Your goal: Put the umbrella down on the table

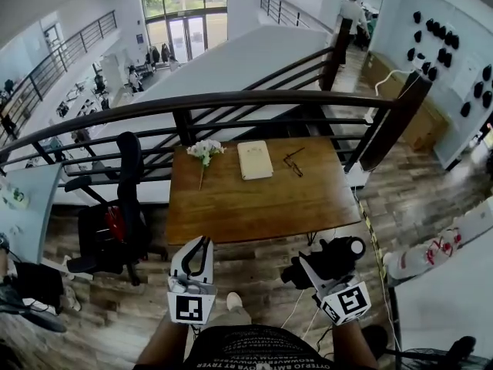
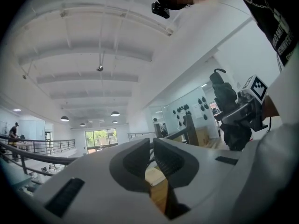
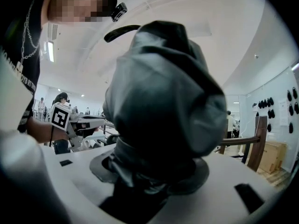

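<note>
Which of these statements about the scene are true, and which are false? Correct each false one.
1. The right gripper grips a folded black umbrella. True.
2. The umbrella lies on the table. False: it is in the right gripper, short of the table's near edge.
3. The left gripper holds nothing. True.
4. A laptop lies on the table. False: flowers, a book and glasses lie there.

Open-plan office on an upper floor: dark railing (image 1: 231, 99) overlooked a lower level with desks (image 1: 77, 92); office chair (image 1: 123, 206), wooden table (image 1: 262, 206), glass entrance doors (image 1: 189, 35).
</note>
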{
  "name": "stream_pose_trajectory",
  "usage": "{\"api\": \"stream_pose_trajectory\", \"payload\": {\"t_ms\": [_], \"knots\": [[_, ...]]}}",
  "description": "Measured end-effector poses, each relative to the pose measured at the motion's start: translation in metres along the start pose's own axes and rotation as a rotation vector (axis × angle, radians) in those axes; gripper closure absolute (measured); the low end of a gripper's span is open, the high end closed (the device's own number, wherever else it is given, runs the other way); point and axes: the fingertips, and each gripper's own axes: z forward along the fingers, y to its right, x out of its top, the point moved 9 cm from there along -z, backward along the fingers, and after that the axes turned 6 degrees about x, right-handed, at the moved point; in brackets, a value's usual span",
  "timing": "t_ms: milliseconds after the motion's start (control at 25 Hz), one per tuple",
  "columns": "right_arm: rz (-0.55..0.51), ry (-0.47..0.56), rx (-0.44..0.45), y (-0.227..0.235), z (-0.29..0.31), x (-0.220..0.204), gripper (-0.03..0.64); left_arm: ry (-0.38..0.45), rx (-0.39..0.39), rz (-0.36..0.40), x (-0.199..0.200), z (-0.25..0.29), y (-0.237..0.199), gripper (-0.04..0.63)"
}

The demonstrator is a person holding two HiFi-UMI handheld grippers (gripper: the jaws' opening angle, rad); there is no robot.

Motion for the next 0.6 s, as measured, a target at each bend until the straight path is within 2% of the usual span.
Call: {"api": "stream_pose_trajectory", "payload": {"t_ms": [280,600], "knots": [[0.003,-0.005,-0.019,0.022,0.059,0.014,0.360,-0.008,-0.011,-0.013,-0.009,0.056,-0.042,0.548],[0.007,-0.018,-0.052,0.028,0.103,0.021,0.360,0.016,-0.083,-0.028,-0.021,0.102,-0.066,0.548]]}}
